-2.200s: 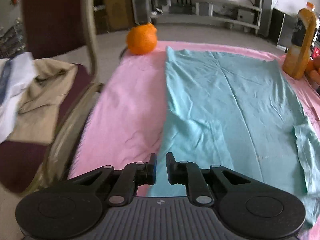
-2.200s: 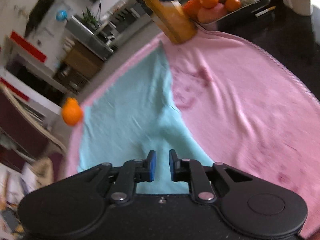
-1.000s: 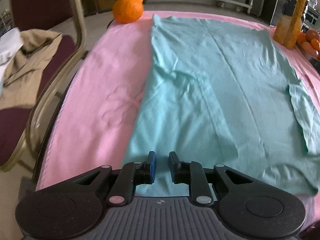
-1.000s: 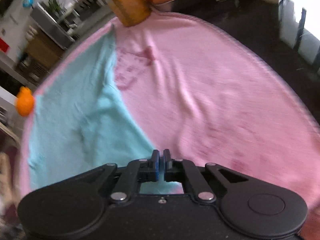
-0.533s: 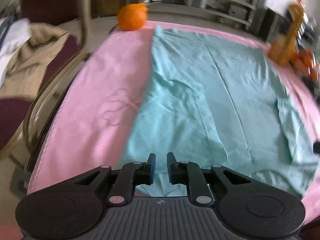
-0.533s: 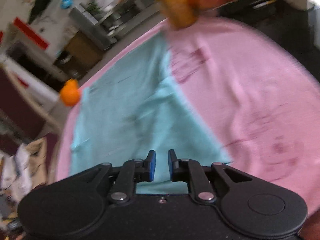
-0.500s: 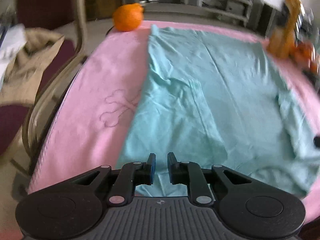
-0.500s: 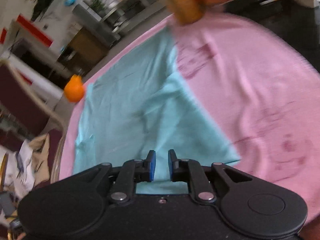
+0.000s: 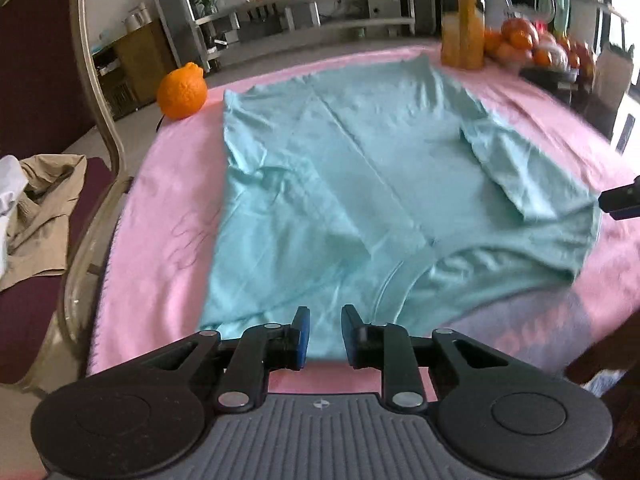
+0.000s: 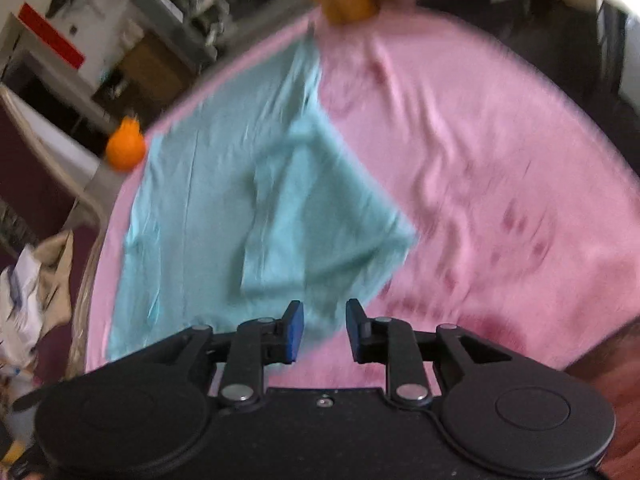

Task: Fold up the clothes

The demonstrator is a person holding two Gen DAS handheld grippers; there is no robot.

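My left tool (image 9: 323, 332) hangs just above the near hem of the teal T-shirt (image 9: 360, 184), its fingers spread apart with nothing between them. My right tool (image 10: 323, 330) is also spread and empty, poised over the shirt's near right corner; in the left view one of its fingertips (image 9: 620, 202) pokes in from the right edge, just beside the shirt.

The shirt lies on the pink towel (image 9: 168, 216) that covers the counter. Both sleeves are folded inward over the body, and the near edge is rumpled.

At the far left corner of the towel sits an orange fruit (image 9: 182, 92); at the far right stands a juice bottle (image 9: 462, 16) with a tray of fruit (image 9: 532, 46) beside it. On my left, a chair (image 9: 92, 128) holds a beige garment (image 9: 40, 216).
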